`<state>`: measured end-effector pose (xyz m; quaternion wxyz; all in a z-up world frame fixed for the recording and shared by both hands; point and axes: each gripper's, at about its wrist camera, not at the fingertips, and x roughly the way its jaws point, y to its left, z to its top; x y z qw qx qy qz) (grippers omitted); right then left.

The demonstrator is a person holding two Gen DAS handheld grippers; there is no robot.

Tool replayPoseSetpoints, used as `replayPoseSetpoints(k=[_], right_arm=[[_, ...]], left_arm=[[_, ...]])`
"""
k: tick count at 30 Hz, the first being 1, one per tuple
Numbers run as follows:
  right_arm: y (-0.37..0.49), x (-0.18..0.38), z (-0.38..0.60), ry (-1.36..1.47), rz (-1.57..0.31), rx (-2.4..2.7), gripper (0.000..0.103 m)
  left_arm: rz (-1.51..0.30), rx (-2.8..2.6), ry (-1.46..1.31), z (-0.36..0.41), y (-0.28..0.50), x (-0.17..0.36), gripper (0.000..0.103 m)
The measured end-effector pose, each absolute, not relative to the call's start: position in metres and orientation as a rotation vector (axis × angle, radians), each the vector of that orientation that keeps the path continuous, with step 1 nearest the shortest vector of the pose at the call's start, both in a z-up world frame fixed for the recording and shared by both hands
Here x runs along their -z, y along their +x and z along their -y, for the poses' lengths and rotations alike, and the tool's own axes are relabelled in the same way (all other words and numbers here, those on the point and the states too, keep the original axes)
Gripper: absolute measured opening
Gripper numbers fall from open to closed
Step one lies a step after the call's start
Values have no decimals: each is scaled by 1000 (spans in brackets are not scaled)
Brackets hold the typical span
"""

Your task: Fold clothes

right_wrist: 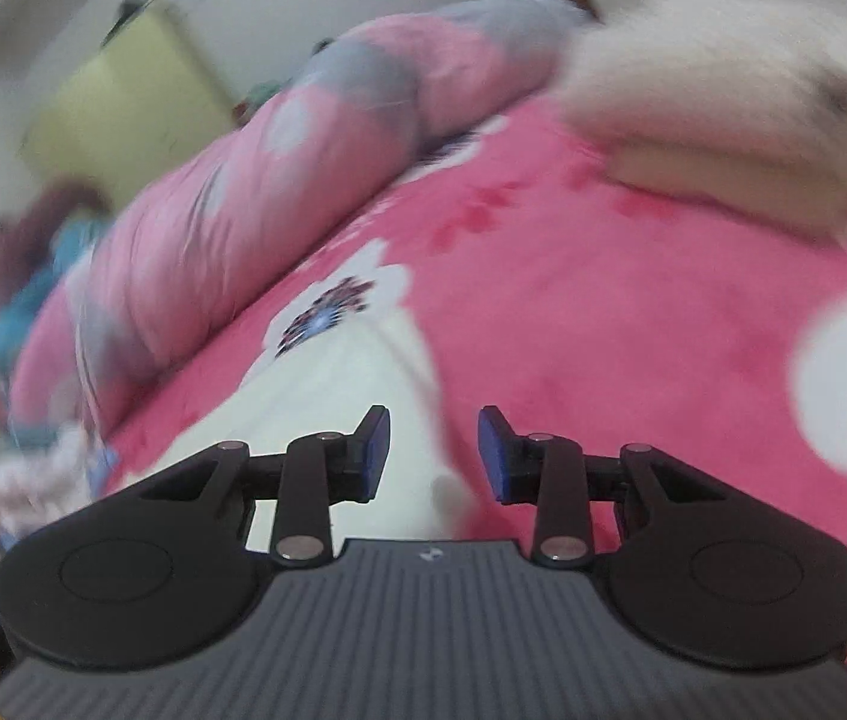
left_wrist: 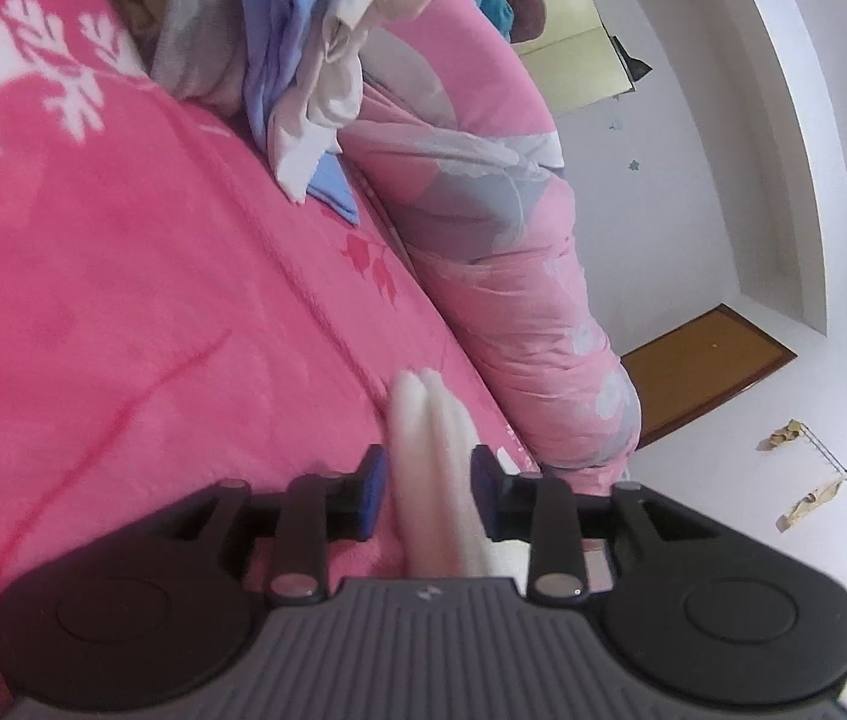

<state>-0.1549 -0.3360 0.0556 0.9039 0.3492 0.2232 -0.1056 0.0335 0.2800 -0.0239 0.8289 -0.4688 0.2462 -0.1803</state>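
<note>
My left gripper (left_wrist: 428, 492) has its jaws apart, with a blurred pale pink-white folded piece of cloth (left_wrist: 432, 420) lying between the blue pads, over the pink bed cover (left_wrist: 123, 276). A heap of unfolded clothes (left_wrist: 303, 48), blue, grey and cream, lies at the far end of the bed. My right gripper (right_wrist: 434, 456) is open and empty above a white garment (right_wrist: 327, 396) with a dark flower print. A cream fluffy folded garment (right_wrist: 723, 108) lies at the upper right. The right wrist view is motion-blurred.
A rolled pink and grey quilt (left_wrist: 495, 228) runs along the bed's far side; it also shows in the right wrist view (right_wrist: 279, 162). Beyond it are a white wall (left_wrist: 783, 150), a yellow cabinet (left_wrist: 579, 42) and a brown doormat (left_wrist: 705, 366).
</note>
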Motion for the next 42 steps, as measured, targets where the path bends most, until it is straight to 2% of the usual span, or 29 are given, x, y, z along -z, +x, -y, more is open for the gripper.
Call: replayPoseSetpoints(k=[4,6,10,12,14,18,24,27,29,31,32,33,34,36,39,42], right_arm=[[-176,-36,356,859,-460,180,35],[-176,-29,359,918,-474,136,45],[-165,-20,342,993,-495,1,53],[-160,-16,332,1026,-503,-69,63],[-153,-11,320,1028,-537,-124,67],[-137,1,306,1030,-598,-131,68],[-114,9,315,1083,-576,-70,68],[-107,15,330,1127,-555,-46,67],[-103,16,333,1137,-539,-25,66],[-99,17,335,1138,-519,2,62],[-94,18,336,1131,-515,13,55],[-92,19,336,1118,-514,20,44],[-90,21,337,1105,-513,27,40],[-92,21,339,1100,-497,22,27],[-100,15,342,1082,-456,7,19],[-110,5,344,1067,-433,-6,16]], left_arm=[[-523,343,-938,-288,-7,2,52],[-522,337,-932,-294,-33,-8,56],[-527,374,-980,-292,-72,-15,72],[-560,431,-994,-278,-80,-13,77],[-606,474,-983,-260,-81,-10,79],[-726,464,-964,-220,-59,3,79],[-704,359,-986,-202,-31,7,79],[-692,318,-951,-195,-25,6,71],[-683,285,-936,-191,-22,6,63],[-678,251,-941,-188,-21,9,50],[-675,238,-942,-187,-20,9,45],[-672,230,-940,-186,-18,9,33],[-669,225,-936,-185,-17,8,27],[-648,227,-903,-183,-21,1,22],[-624,236,-848,-179,-27,-12,20],[-620,260,-878,-184,-42,-21,19]])
